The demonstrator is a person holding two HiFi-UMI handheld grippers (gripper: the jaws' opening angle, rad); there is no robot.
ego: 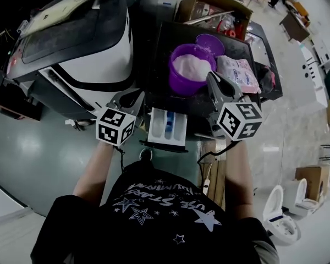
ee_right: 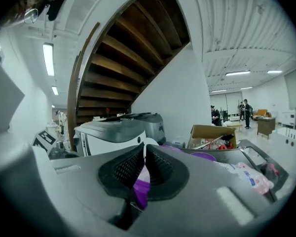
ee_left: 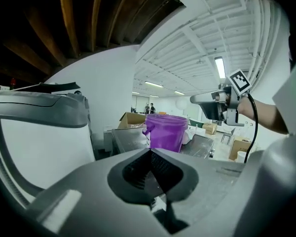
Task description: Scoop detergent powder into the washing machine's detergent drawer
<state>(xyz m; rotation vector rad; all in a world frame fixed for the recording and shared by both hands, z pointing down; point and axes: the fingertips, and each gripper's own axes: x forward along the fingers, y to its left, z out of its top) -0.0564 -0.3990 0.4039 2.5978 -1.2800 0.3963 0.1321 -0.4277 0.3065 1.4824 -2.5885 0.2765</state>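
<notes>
A purple bucket (ego: 191, 67) of white powder stands on the dark top of the washing machine (ego: 162, 48). Its purple lid (ego: 210, 44) lies behind it and a pink detergent bag (ego: 237, 73) lies to its right. The white detergent drawer (ego: 168, 126) is pulled out at the machine's front. My left gripper (ego: 133, 96) hovers left of the drawer; its jaws (ee_left: 151, 152) meet, empty, facing the bucket (ee_left: 165, 132). My right gripper (ego: 213, 77) sits by the bucket's right rim, shut with only a thin slit (ee_right: 143, 149) and nothing held. No scoop is visible.
A second white and black machine (ego: 82, 43) stands to the left. An open cardboard box (ego: 209, 7) sits behind the washing machine. A white toilet (ego: 280, 213) is on the floor at lower right. The person's torso fills the bottom of the head view.
</notes>
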